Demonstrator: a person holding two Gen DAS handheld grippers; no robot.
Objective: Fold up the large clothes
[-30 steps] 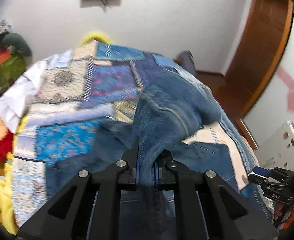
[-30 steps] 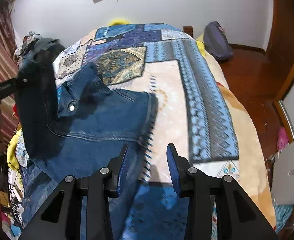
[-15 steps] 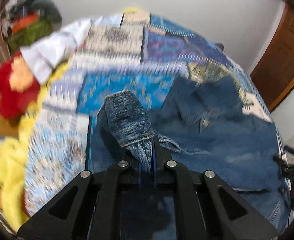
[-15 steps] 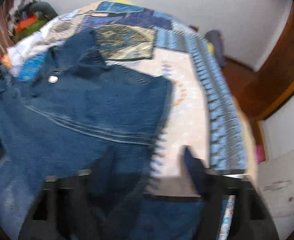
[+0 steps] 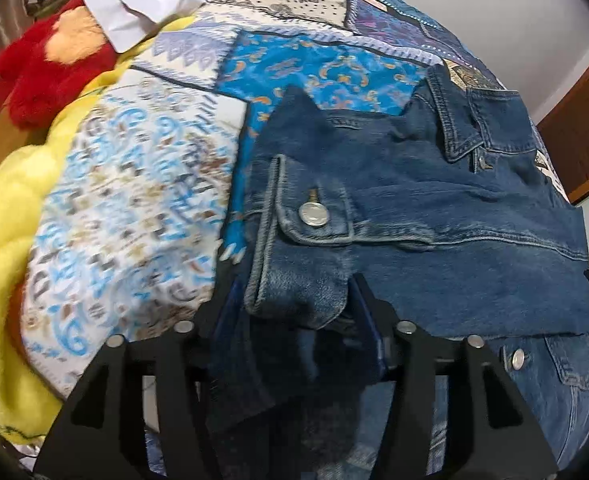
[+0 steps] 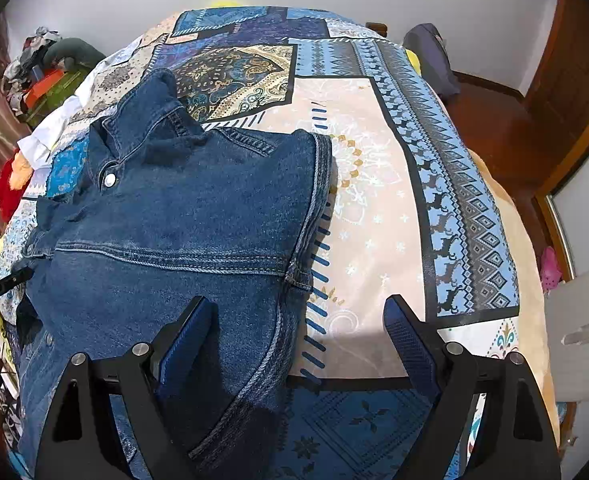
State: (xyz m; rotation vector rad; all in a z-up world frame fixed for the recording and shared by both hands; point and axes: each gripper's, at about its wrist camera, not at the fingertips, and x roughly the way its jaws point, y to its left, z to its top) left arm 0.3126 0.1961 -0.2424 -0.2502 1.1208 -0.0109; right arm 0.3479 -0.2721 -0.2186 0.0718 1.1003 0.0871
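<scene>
Denim jacket (image 6: pixel 182 216) lying partly folded on the patchwork bedspread (image 6: pixel 374 184), both grippers spread above it.

In the right wrist view the jacket fills the left and centre of the frame, collar toward the upper left, one metal snap (image 6: pixel 110 179) showing near it. In the left wrist view a buttoned sleeve cuff (image 5: pixel 306 248) lies folded across the jacket's body at centre frame. The left gripper (image 5: pixel 290 304) at the bottom of that view has its fingers opening, the cuff's end lying between them with no pad visibly pressing it. The right gripper (image 6: pixel 294 320) has its fingers spread wide over the jacket's side seam and the bedspread, holding nothing. A red plush toy (image 5: pixel 50 68) and yellow blanket (image 5: pixel 2 240) sit at the left edge of the left view.
</scene>
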